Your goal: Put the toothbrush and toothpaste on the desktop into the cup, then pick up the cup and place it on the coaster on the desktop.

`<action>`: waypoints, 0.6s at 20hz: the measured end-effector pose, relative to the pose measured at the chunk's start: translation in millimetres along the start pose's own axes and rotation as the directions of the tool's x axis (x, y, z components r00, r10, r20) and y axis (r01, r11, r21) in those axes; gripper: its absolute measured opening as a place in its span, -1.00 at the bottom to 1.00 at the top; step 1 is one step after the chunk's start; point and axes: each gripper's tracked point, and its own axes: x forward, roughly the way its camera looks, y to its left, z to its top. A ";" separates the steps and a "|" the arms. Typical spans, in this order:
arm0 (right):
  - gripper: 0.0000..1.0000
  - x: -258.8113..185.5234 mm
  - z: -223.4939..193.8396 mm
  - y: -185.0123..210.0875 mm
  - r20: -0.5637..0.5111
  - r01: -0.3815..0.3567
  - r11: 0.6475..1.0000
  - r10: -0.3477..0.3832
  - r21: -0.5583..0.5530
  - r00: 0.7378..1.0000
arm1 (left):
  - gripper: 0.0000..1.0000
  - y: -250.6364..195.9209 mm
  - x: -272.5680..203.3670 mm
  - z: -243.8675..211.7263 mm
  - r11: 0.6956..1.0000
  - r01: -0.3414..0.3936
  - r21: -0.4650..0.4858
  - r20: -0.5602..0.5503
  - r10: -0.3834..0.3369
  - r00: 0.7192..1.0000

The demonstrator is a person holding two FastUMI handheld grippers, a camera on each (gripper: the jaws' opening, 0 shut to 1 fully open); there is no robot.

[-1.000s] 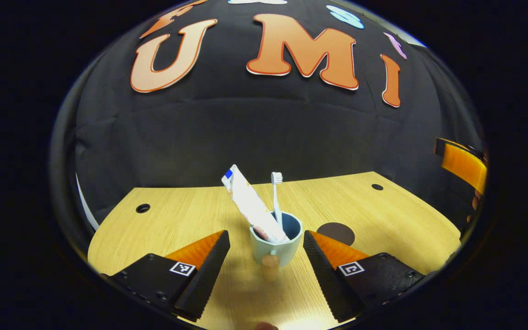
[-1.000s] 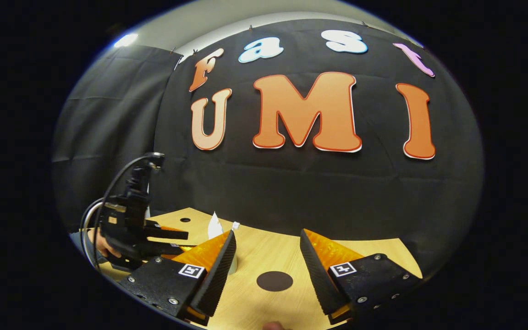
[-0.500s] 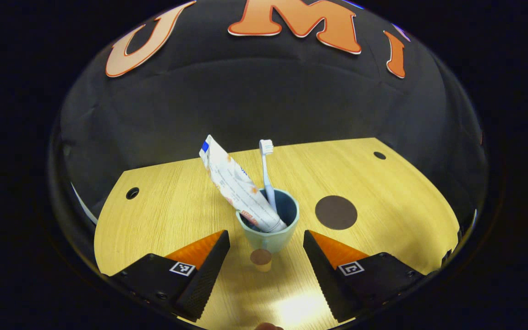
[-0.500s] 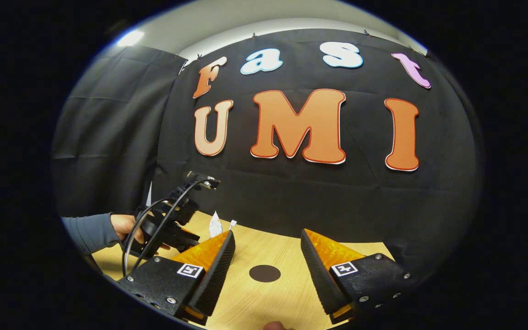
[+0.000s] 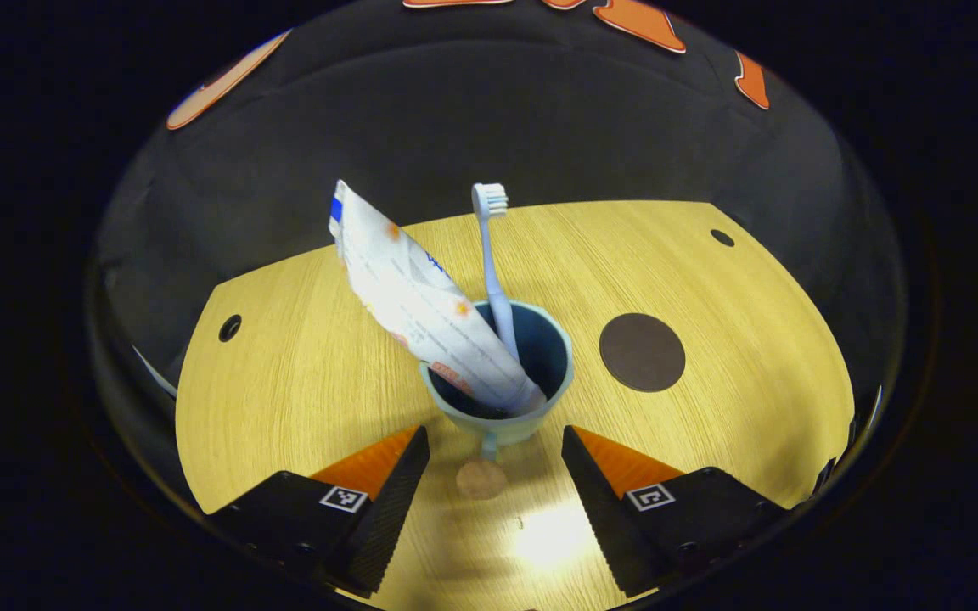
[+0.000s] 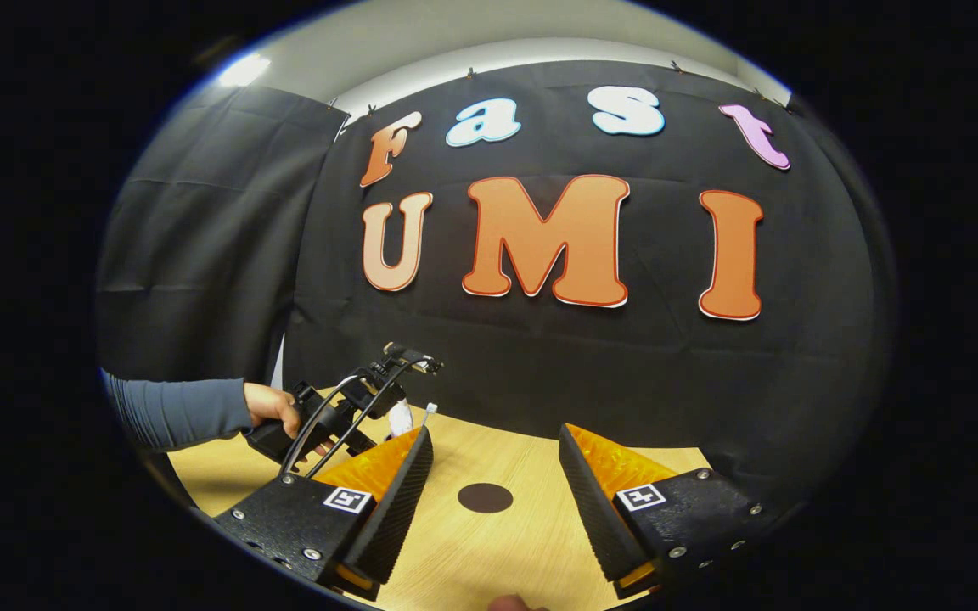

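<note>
Toothpaste (image 5: 421, 318) lower end hidden inside cup (image 5: 497, 424).

You work at a pale wood-grain desktop (image 5: 302, 382) with dark round holes (image 5: 230, 327) near its far corners, at ten and two o'clock from the left gripper view's centre. Glare from overhead light (image 5: 544, 539) shines at six o'clock. Black cloth (image 6: 200, 229) walls the booth behind; above it, at twelve o'clock, pale wall (image 6: 489, 34) shows, with a bright lamp (image 6: 243, 70) at eleven.

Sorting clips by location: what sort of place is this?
Likely a staged recording booth, not a home: black cloth wall, a bare wooden desk with cable holes, and a lone cup beside a coaster.
</note>
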 end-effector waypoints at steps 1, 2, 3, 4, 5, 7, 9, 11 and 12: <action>0.79 -1.2 -0.5 0.2 -0.001 0.000 1.000 0.000 0.000 1.000 | 0.84 -2.1 0.5 -0.5 1.000 0.005 0.007 -0.022 -0.004 1.000; 0.79 -0.5 0.5 2.0 0.001 -0.006 1.000 0.006 0.003 1.000 | 0.72 -2.4 0.3 -0.5 1.000 0.005 0.017 -0.040 -0.005 0.999; 0.79 -1.5 -0.3 3.8 -0.001 -0.012 1.000 0.012 0.006 1.000 | 0.67 -0.8 1.5 -0.9 1.000 -0.002 0.029 -0.058 0.004 0.998; 0.79 -2.5 -1.8 4.2 -0.001 -0.014 1.000 0.015 0.008 1.000 | 0.58 1.3 2.5 -0.3 0.999 -0.013 0.038 -0.073 0.015 0.997; 0.79 -4.2 -3.4 4.1 -0.002 -0.016 1.000 0.016 0.010 1.000 | 0.54 2.3 2.6 -2.1 0.999 -0.015 0.045 -0.087 0.019 0.996; 0.79 -5.0 -6.6 4.1 -0.003 -0.017 1.000 0.017 0.011 1.000 | 0.38 1.1 4.6 -1.0 0.999 -0.013 0.031 -0.099 0.016 0.995; 0.80 -5.9 -11.0 3.9 -0.004 -0.019 1.000 0.019 0.019 1.000 | 0.11 0.4 4.4 -2.3 1.000 -0.018 0.021 -0.097 0.020 0.995; 0.80 -5.2 -15.6 1.9 -0.009 -0.012 1.000 0.012 0.021 1.000 | -0.23 -3.1 6.4 -7.8 1.000 -0.025 -0.003 -0.086 0.024 0.996; 0.80 -5.5 -16.7 0.8 -0.009 -0.009 1.000 0.009 0.018 1.000 | -0.46 -5.1 3.1 -10.0 1.000 -0.022 -0.004 -0.094 0.021 0.995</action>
